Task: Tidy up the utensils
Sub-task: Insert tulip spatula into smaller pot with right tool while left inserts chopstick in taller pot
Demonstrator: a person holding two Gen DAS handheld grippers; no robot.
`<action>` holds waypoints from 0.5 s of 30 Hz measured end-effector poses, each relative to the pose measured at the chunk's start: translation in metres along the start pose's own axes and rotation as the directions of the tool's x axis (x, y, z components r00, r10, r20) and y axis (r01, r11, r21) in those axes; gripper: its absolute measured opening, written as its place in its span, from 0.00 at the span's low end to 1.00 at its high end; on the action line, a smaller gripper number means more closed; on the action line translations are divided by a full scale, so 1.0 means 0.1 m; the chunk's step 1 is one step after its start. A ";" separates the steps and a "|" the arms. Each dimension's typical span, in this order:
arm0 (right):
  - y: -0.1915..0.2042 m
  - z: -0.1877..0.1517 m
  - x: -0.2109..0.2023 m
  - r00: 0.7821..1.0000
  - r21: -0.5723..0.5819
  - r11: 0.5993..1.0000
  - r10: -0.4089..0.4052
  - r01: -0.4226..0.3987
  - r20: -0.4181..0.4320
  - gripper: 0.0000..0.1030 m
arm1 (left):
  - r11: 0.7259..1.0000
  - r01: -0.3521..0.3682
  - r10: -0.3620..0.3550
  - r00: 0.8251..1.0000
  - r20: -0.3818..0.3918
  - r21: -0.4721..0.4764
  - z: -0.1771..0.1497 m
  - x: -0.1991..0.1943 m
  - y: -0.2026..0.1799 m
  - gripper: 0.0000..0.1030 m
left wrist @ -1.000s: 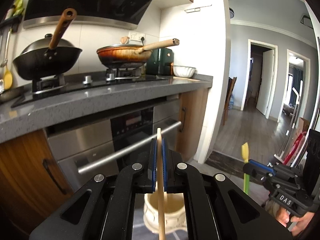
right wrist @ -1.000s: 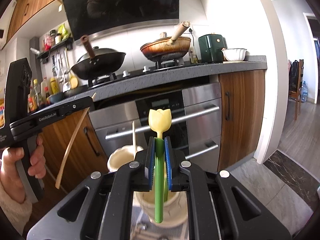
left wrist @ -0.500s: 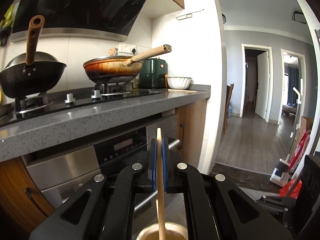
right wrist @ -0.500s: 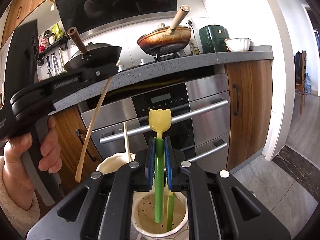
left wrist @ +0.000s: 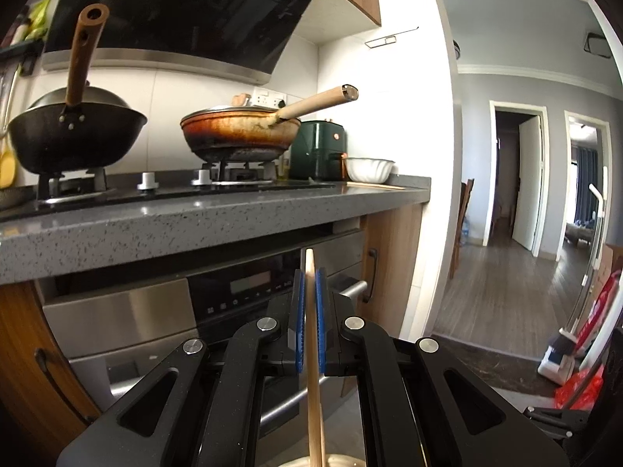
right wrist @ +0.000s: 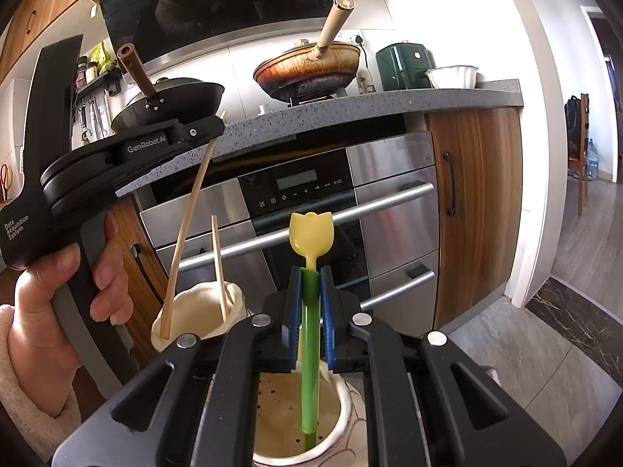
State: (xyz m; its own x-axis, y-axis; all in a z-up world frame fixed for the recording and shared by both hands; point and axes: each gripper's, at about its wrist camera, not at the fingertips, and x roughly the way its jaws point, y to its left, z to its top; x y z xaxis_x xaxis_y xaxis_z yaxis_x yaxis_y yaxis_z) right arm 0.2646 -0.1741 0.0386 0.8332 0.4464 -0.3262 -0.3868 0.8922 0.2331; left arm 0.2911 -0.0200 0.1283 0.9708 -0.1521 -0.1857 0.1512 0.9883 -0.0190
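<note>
My right gripper [right wrist: 310,319] is shut on the green stem of a tulip-shaped utensil [right wrist: 311,233] with a yellow head. The stem's lower end hangs inside a cream ceramic holder [right wrist: 344,408] right under the jaws. To the left, a person's hand [right wrist: 58,292] holds my left gripper [right wrist: 216,124], shut on a wooden chopstick [right wrist: 190,210]. That chopstick slants down, its tip inside a second cream holder [right wrist: 233,292] where another chopstick [right wrist: 219,264] stands. In the left wrist view the left gripper [left wrist: 310,323] pinches the chopstick [left wrist: 313,389] upright above a holder rim [left wrist: 342,461].
A grey stone counter [left wrist: 194,218] carries a black wok [left wrist: 74,140], a brown frying pan [left wrist: 237,136], a green appliance [left wrist: 317,151] and a white bowl [left wrist: 368,169]. Beneath sits a steel oven [right wrist: 303,194] with bar handles. A doorway [left wrist: 506,194] and wood floor lie right.
Both grippers have sunk and drawn together. The green stem has gone deeper into its holder. The chopstick tip, beside the second holder before, is now inside its rim.
</note>
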 end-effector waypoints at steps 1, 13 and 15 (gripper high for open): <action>0.00 -0.01 -0.01 1.000 -0.002 1.000 0.004 -0.004 -0.004 0.09 | 1.000 -0.001 0.001 1.000 0.001 0.005 -0.02 -0.01 0.00 0.05; -0.03 -0.15 -0.15 0.999 0.004 1.000 -0.003 0.004 -0.054 0.09 | 0.999 0.013 -0.011 0.998 -0.061 0.031 -0.30 -0.26 0.09 0.05; -0.04 -0.18 -0.17 0.998 0.005 1.000 -0.008 0.008 -0.064 0.09 | 0.999 0.018 -0.015 0.997 -0.078 0.038 -0.36 -0.29 0.10 0.05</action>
State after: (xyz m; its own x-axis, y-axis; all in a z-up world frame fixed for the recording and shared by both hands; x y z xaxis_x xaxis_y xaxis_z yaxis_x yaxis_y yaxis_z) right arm 0.2444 -0.1839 0.0268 0.8094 0.4427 -0.3860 -0.3776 0.8956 0.2353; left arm 0.2573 -0.0054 0.0983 0.9509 -0.1657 -0.2614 0.1755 0.9844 0.0146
